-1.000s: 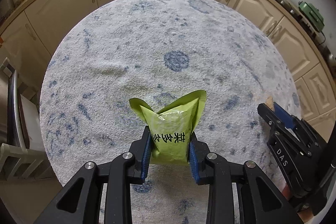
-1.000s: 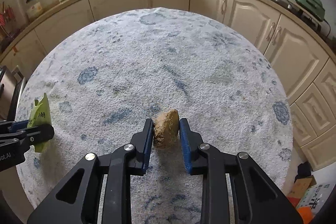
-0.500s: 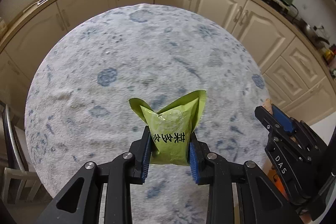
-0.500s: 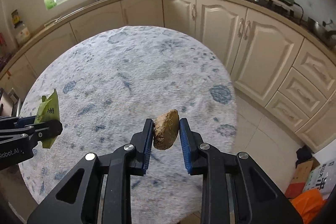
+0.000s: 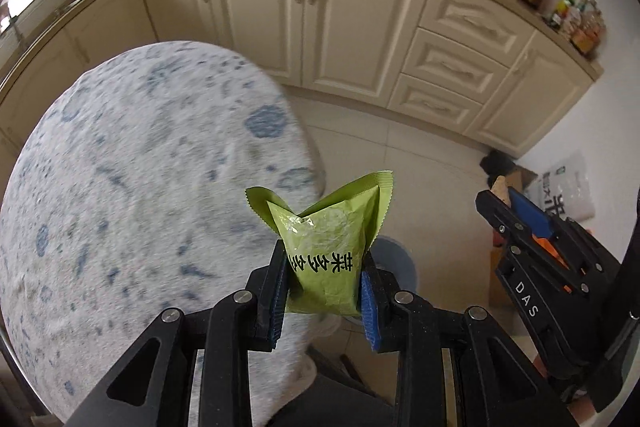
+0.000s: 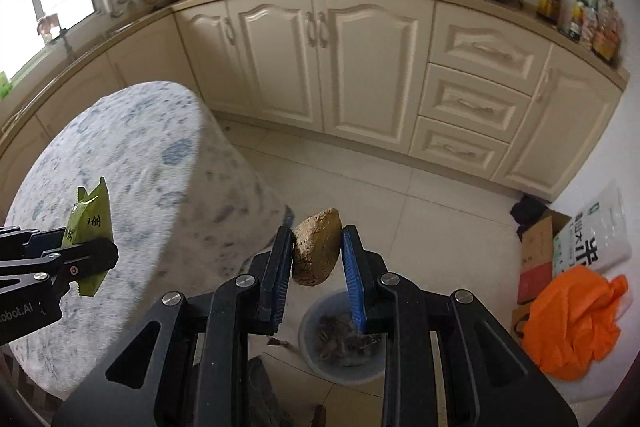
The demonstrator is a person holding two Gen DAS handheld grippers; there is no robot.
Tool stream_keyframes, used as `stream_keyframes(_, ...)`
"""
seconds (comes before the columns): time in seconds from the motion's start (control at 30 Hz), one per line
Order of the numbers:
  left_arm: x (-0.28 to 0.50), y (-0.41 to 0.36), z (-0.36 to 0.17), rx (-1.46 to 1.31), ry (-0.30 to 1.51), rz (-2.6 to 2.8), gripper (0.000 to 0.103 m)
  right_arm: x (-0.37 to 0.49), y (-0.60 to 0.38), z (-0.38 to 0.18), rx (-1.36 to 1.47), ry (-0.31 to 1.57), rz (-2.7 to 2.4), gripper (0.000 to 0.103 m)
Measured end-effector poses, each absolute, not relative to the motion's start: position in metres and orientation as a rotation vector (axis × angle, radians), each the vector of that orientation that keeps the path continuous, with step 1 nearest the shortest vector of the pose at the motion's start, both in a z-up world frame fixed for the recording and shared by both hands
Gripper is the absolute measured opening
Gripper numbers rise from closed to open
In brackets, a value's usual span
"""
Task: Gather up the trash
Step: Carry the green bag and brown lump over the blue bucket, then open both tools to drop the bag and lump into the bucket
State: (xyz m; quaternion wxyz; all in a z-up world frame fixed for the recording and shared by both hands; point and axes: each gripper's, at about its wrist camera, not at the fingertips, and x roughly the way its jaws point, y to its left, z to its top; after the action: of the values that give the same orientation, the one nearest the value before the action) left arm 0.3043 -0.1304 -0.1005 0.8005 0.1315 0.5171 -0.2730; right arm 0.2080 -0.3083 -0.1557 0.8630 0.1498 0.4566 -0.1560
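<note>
My left gripper [image 5: 325, 281] is shut on a green snack packet [image 5: 326, 251] with black characters, held in the air past the table's right edge. My right gripper [image 6: 317, 263] is shut on a brown lumpy chunk [image 6: 317, 251] and holds it above a grey trash bin [image 6: 344, 367] on the floor, which has scraps inside. The bin's rim [image 5: 400, 261] shows just behind the packet in the left wrist view. The packet also shows at the left of the right wrist view [image 6: 90, 223]. The right gripper shows at the right of the left wrist view [image 5: 532, 227].
A round table with a white and blue cloth [image 5: 132, 187] lies to the left. Cream kitchen cabinets [image 6: 360, 67] run along the back. An orange bag [image 6: 576, 319], a cardboard box [image 6: 536, 251] and a white sack [image 6: 592, 243] sit on the floor at right.
Both grippers have swung right, off the table and over the floor, each still holding its item. The trash bin has come into view below them.
</note>
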Motion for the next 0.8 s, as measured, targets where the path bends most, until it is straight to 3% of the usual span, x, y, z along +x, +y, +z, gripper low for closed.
stream_keyframes(0.2, 0.284, -0.196, -0.113, 0.383, 1.124, -0.694, 0.028, 0.167, -0.361, -0.166, 0.391, 0.981, -0.450, 0.025)
stream_keyframes(0.37, 0.282, -0.233, -0.131, 0.407, 1.174, -0.760, 0.035, 0.136, -0.384, -0.174, 0.424, 1.002, -0.508, 0.026)
stream_keyframes(0.4, 0.283, -0.237, -0.134, 0.418, 1.173, -0.759, 0.044, 0.130, -0.389, -0.176, 0.433, 1.011, -0.519, 0.026)
stream_keyframes(0.43, 0.282, -0.241, -0.136, 0.427, 1.176, -0.756, 0.063, 0.125, -0.392, -0.179, 0.442, 1.022, -0.529, 0.026)
stream_keyframes(0.5, 0.283, -0.248, -0.138, 0.413, 1.177, -0.756, 0.082, 0.116, -0.398, -0.185, 0.454, 1.038, -0.542, 0.026)
stream_keyframes(0.8, 0.267, -0.248, -0.145, 0.434, 1.173, -0.684, 0.082, 0.112, -0.390, -0.197, 0.464, 1.072, -0.508, 0.026)
